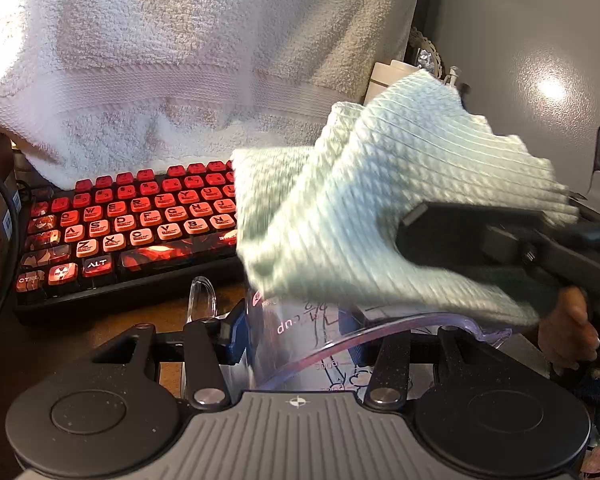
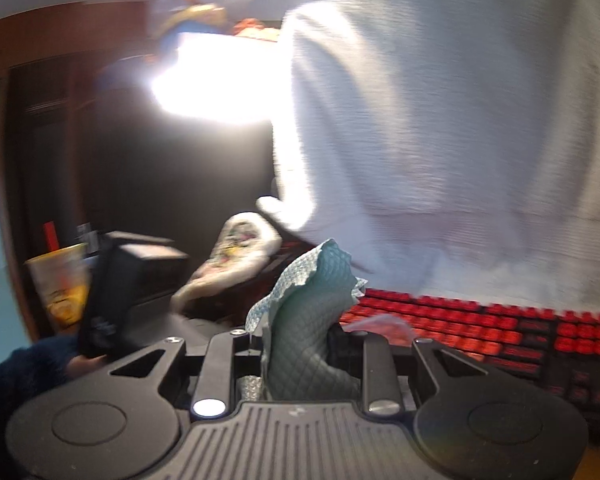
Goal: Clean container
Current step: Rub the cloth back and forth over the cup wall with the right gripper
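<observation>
My left gripper (image 1: 294, 334) is shut on a clear plastic measuring cup (image 1: 300, 340) with a handle at its left and pink printed markings. The cup is held low in the left wrist view, just above the desk. My right gripper (image 2: 300, 340) is shut on a pale green waffle cloth (image 2: 312, 304). In the left wrist view that cloth (image 1: 380, 208) hangs from the right gripper's black body (image 1: 500, 240) directly over the cup's mouth, its lower edge at the rim. The cup's inside is partly hidden by the cloth.
A black keyboard with glowing red keys (image 1: 132, 224) lies on the brown desk behind the cup. A white towel (image 1: 180, 60) drapes behind it. In the right wrist view a yellow drink cup (image 2: 60, 288) and a dark box (image 2: 116, 292) stand at the left.
</observation>
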A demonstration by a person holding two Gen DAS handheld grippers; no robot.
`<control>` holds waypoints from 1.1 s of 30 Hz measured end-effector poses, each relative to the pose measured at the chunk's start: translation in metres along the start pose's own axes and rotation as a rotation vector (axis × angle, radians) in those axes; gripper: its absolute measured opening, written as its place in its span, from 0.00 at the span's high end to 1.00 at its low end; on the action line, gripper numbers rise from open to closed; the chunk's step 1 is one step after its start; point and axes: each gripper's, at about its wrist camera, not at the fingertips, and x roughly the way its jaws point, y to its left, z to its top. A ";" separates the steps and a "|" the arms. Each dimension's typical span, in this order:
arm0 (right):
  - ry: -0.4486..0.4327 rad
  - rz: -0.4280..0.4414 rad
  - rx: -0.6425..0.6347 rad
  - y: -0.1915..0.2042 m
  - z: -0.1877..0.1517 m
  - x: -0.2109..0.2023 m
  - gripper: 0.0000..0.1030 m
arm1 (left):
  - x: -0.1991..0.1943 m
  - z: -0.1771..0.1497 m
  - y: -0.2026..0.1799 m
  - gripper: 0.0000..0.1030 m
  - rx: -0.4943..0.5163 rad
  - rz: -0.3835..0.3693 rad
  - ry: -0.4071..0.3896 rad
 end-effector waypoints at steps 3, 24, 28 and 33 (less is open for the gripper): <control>0.000 0.018 -0.017 0.005 0.000 0.000 0.76 | 0.000 0.000 0.000 0.56 0.000 0.000 0.000; -0.002 0.006 0.001 0.001 0.000 0.001 0.77 | 0.001 -0.001 0.003 0.55 -0.005 -0.006 -0.002; 0.001 0.044 0.003 0.003 0.000 0.000 0.77 | 0.001 -0.001 0.003 0.55 -0.004 -0.005 -0.002; -0.002 -0.011 0.021 -0.001 0.002 0.001 0.77 | 0.001 -0.001 0.003 0.55 -0.002 -0.004 -0.002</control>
